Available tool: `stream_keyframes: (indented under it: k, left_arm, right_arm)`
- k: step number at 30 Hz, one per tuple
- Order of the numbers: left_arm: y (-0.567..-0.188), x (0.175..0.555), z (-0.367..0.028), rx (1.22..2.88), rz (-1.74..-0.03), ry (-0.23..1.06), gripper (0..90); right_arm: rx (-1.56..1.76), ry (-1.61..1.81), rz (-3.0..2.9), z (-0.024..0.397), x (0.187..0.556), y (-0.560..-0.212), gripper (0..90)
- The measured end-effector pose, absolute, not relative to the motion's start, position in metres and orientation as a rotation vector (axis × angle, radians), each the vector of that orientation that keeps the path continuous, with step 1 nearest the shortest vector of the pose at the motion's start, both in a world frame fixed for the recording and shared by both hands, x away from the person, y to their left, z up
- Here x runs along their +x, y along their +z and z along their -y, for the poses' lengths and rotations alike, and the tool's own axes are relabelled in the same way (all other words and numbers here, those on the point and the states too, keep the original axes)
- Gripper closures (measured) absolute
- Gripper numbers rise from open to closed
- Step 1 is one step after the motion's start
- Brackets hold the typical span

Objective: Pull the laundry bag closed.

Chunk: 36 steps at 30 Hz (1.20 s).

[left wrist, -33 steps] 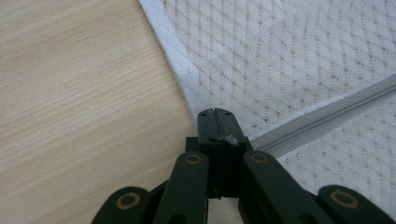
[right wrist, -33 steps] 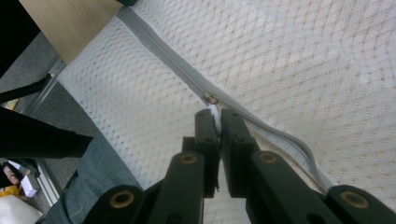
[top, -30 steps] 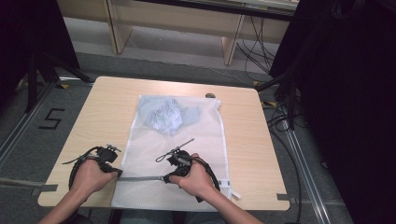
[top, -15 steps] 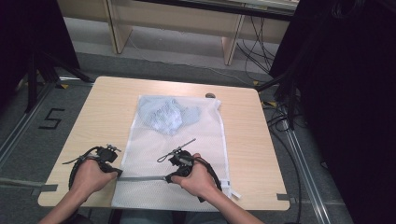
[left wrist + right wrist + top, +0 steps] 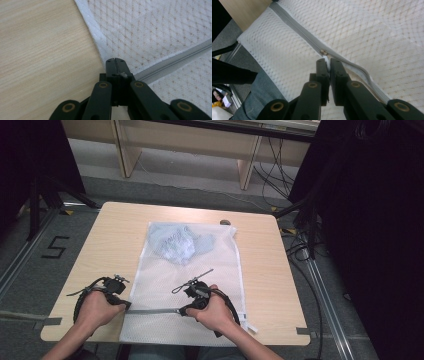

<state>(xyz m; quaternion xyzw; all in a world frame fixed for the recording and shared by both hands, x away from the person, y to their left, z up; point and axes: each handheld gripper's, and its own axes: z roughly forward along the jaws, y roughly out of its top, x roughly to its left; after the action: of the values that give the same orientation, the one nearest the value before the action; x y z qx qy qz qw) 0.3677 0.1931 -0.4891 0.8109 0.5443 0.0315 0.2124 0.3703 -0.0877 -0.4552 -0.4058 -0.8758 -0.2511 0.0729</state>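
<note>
White mesh bag (image 5: 187, 285) overhangs the table's (image 5: 107, 227) near edge; floor marking reads "5" (image 5: 55, 247). We pinch the zipper (image 5: 152, 310): left gripper (image 5: 115, 65) its end, right gripper (image 5: 326, 64) the pull tab (image 5: 325, 60).

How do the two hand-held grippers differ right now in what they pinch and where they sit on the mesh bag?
The left hand-held gripper is shut at the zipper's end by the mesh bag's left edge, beside bare table; the right hand-held gripper is shut on the white zipper pull mid-bag. The zipper looks closed toward the left one, parted behind the right one. Both rest low on the same zipper line.
</note>
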Motion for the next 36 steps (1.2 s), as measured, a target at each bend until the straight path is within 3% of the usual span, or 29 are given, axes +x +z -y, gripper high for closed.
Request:
stream_keyframes:
  k: [12, 17, 25, 29, 31, 36]
  left_arm:
    - [-0.489, 0.367, -0.192, 2.251, -1.513, 0.093, 89.9]
    - [-0.489, 0.367, -0.192, 2.252, -1.512, 0.091, 89.9]
    - [-0.489, 0.368, -0.192, 2.256, -1.509, 0.09, 89.9]
    - [-0.489, 0.368, -0.192, 2.26, -1.508, 0.092, 89.9]
    - [-0.489, 0.368, -0.192, 2.268, -1.509, 0.092, 89.9]
    - [-0.489, 0.368, -0.192, 2.259, -1.509, 0.093, 89.9]
  right_arm:
    - [-1.276, -0.775, 2.596, 0.098, 0.377, -0.452, 90.0]
    - [-1.273, -0.767, 2.557, 0.09, 0.381, -0.467, 77.9]
    - [-1.303, -0.71, 2.468, 0.085, 0.387, -0.483, 68.7]
    - [-1.342, -0.65, 2.457, 0.085, 0.388, -0.487, 70.6]
    - [-1.306, -0.704, 2.479, 0.085, 0.389, -0.487, 77.5]
    - [-1.304, -0.724, 2.483, 0.079, 0.389, -0.478, 83.2]
